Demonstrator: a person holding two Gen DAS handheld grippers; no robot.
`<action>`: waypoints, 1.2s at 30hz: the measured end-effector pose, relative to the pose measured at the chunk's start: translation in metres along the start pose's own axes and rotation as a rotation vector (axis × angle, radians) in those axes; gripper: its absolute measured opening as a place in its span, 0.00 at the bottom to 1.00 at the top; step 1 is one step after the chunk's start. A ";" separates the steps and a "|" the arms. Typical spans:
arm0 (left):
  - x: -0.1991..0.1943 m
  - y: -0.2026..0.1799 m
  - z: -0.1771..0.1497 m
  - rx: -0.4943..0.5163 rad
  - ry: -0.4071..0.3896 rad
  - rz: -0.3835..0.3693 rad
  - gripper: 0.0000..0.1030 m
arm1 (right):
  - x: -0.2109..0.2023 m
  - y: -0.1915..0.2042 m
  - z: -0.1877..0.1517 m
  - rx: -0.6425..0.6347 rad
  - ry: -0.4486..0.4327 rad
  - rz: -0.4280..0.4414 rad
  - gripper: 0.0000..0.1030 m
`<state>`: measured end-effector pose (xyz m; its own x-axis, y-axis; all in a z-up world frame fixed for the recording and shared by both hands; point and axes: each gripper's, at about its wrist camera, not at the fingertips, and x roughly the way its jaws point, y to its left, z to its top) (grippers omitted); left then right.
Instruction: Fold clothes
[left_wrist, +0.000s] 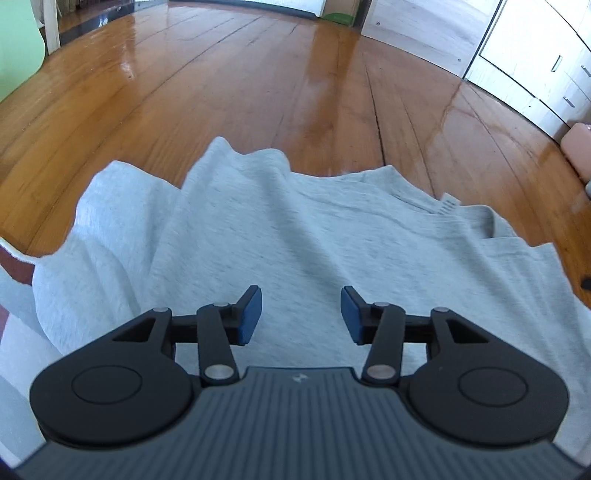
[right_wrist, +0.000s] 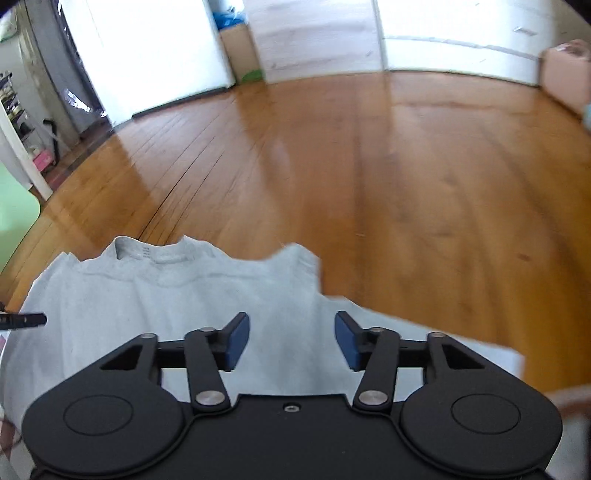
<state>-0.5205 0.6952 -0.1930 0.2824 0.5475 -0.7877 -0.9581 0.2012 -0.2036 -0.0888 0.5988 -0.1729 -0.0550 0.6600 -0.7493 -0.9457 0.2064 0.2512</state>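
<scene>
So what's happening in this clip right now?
A person holds a two-finger gripper in each hand over a light grey shirt spread out in front of a wooden floor. The left gripper and the right gripper are both open and hold nothing, with grey cloth showing between their fingers. The shirt's collar lies at the far side, and the fabric is rumpled. No fold looks started yet.

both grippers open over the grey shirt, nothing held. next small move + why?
Probably lower the left gripper and the right gripper onto the grey shirt and pinch its near fabric. Both sets of jaws stand open and empty above the cloth, which lies spread and wrinkled, collar at the far edge, no fold visible yet.
</scene>
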 end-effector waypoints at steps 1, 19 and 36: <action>0.001 0.003 0.001 -0.003 -0.008 0.004 0.45 | 0.012 0.004 0.007 0.007 0.019 0.000 0.57; 0.016 0.057 0.031 -0.114 -0.104 0.058 0.51 | -0.002 -0.008 0.003 -0.119 -0.186 -0.102 0.03; 0.032 0.057 0.053 0.016 -0.170 0.156 0.28 | 0.018 0.001 0.011 -0.158 -0.197 -0.235 0.03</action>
<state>-0.5636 0.7674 -0.1985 0.1361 0.7015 -0.6996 -0.9903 0.1155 -0.0769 -0.0871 0.6188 -0.1793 0.2190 0.7376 -0.6388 -0.9638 0.2655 -0.0238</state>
